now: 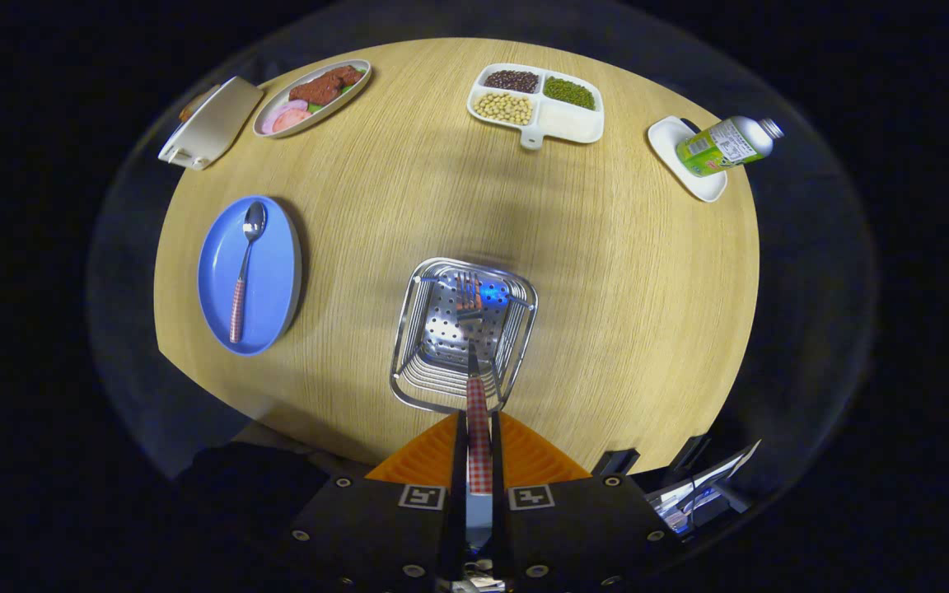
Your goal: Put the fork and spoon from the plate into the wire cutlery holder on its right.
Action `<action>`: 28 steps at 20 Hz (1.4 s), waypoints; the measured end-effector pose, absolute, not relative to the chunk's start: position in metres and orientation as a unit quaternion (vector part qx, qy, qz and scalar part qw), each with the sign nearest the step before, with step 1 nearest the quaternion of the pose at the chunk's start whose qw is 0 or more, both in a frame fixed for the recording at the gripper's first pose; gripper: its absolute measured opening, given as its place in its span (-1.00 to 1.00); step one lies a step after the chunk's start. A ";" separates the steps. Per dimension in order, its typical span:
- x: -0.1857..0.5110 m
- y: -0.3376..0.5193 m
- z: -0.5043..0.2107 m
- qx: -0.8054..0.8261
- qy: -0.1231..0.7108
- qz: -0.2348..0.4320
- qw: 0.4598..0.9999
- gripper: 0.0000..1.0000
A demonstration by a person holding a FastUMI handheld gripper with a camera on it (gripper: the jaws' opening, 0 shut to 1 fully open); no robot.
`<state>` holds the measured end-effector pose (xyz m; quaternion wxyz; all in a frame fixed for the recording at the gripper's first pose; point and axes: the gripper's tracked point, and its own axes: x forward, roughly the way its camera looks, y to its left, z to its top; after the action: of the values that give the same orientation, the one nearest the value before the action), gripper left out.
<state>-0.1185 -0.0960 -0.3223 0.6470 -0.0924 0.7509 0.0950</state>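
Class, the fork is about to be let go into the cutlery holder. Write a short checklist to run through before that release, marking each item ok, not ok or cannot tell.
1. Gripper shut on the fork handle: ok.
2. Fork tines pointing into the wire cutlery holder: ok.
3. Tines touching the holder's perforated bottom: cannot tell.
4. Holder standing upright on the table: ok.
5. Spoon already moved: not ok, it lies on the blue plate beside the holder.

Fork (474,362) handle end hidden between hand-held gripper (479,449) fingers; tines blurred inside wire cutlery holder (409,346).
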 end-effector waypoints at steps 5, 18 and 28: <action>-0.096 -0.086 -0.304 -0.061 0.692 0.071 0.716 -0.64; -0.020 -0.057 -0.212 0.012 0.408 -0.004 0.913 0.78; -0.001 -0.031 -0.150 -0.037 0.209 -0.030 0.977 0.79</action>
<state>-0.0009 -0.0305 -0.1499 0.9767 -0.0367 0.2092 -0.0296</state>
